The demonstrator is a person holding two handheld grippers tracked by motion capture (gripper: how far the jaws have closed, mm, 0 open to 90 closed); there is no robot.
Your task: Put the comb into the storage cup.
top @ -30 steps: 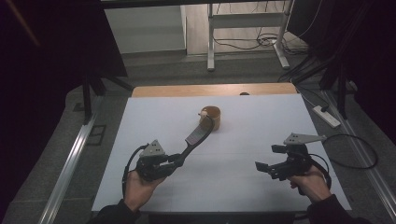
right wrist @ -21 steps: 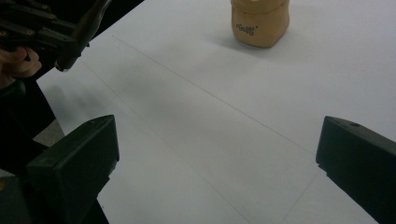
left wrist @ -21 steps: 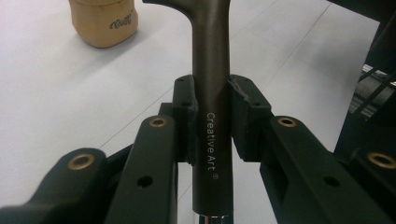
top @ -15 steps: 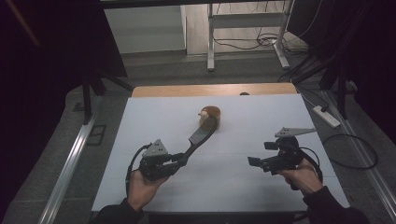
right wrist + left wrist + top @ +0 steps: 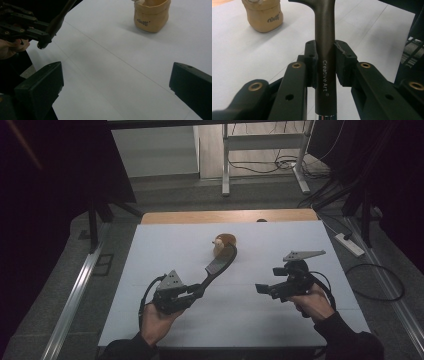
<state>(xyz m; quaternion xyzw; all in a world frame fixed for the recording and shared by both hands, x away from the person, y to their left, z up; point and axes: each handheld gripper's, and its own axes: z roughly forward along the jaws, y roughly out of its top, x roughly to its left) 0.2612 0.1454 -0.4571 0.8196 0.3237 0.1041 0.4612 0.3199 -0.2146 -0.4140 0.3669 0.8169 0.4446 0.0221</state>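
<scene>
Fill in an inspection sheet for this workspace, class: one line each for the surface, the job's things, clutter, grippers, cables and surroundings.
Surface: white table top, wooden strip along its far edge.
Job's things: dark long-handled tool marked Creative Art; small tan pouch upright near the table's far middle, the tool's head right beside it.
Clutter: nothing seen.
Grippers: left gripper clamped on the tool's handle; right gripper wide open, nothing between its jaws, above bare table.
Cables: one trails from each gripper; loose cables on the floor at right.
Surroundings: dark room, metal frame legs and a power strip beyond the table.
</scene>
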